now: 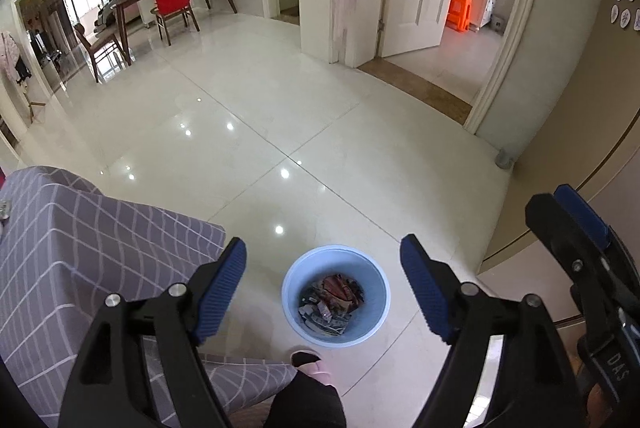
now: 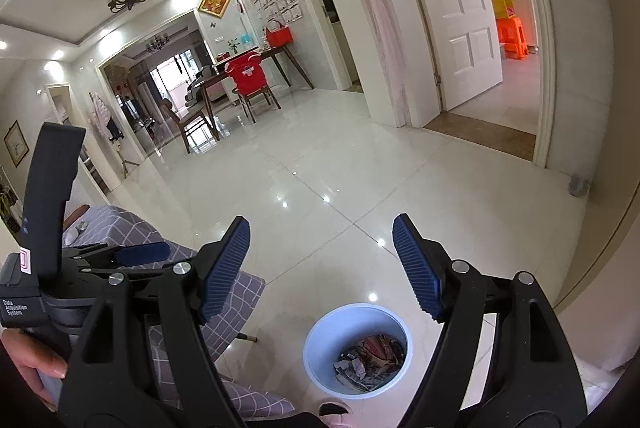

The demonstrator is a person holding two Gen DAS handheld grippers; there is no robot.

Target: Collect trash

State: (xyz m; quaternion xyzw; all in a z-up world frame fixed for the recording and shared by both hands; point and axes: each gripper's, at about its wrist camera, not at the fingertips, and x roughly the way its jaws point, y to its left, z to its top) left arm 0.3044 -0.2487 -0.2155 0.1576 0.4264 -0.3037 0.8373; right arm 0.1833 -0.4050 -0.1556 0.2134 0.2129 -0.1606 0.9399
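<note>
A light blue trash bin [image 1: 295, 298] stands on the tiled floor below both grippers, with crumpled wrappers and paper [image 1: 332, 302] inside. It also shows in the right wrist view [image 2: 316, 348] with the same trash [image 2: 370, 358]. My left gripper [image 1: 323, 284] is open and empty, held above the bin. My right gripper [image 2: 321, 268] is open and empty too, above and behind the bin. The right gripper also shows at the right edge of the left wrist view [image 1: 576, 228], and the left gripper shows at the left of the right wrist view [image 2: 132, 256].
A table under a grey checked cloth [image 1: 80, 248] is at the left, close to the bin. The person's slippered foot [image 1: 312, 364] is just in front of the bin. A curved beige wall [image 1: 580, 168] is at the right. Glossy floor [image 1: 280, 116] stretches to doorways and a dining table [image 1: 132, 4].
</note>
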